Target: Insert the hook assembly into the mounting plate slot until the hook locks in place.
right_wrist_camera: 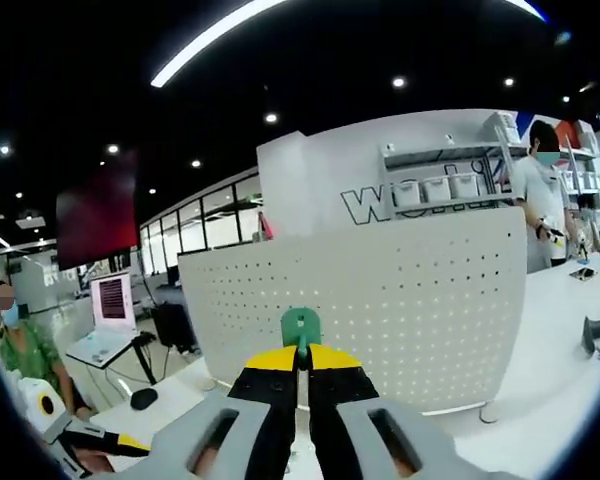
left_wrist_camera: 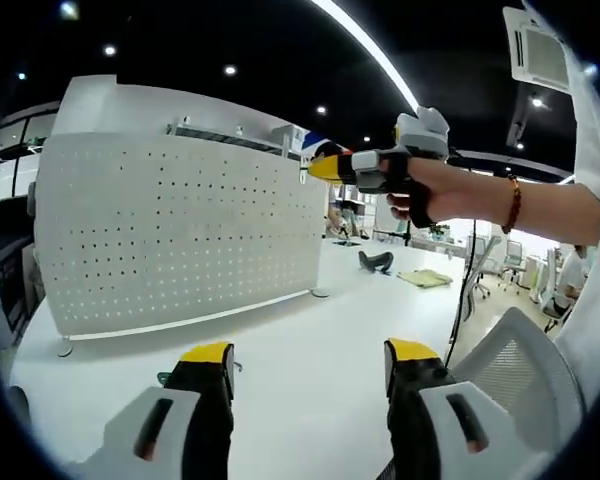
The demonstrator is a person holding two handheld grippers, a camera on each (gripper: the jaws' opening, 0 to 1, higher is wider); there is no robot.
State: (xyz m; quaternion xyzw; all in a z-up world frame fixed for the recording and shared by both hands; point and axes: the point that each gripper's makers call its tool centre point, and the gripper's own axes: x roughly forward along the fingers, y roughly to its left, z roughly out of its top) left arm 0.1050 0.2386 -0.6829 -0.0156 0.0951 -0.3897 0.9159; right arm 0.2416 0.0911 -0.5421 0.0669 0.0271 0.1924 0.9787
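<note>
Currently, status by item:
Right gripper point(right_wrist_camera: 299, 372): jaws pinched tight on a green hook point(right_wrist_camera: 301, 328) — its head sticks up just past the yellow tips, in front of the pegboard.
Right gripper, seen from left gripper view point(left_wrist_camera: 325, 166): held up in a hand point(left_wrist_camera: 412, 190) at the board's upper right edge; hook itself too small to make out there, possibly blue-green at the tip.
Pegboard point(left_wrist_camera: 180, 230): white perforated mounting plate, upright on feet on the white surface point(left_wrist_camera: 310, 370).
Left gripper point(left_wrist_camera: 308, 362): low over the surface, jaws wide apart, nothing between them.
Small green part point(left_wrist_camera: 164, 377): on the surface just beside the left jaw.
Background: mesh chair point(left_wrist_camera: 515, 370), person in mask point(right_wrist_camera: 542, 190).
</note>
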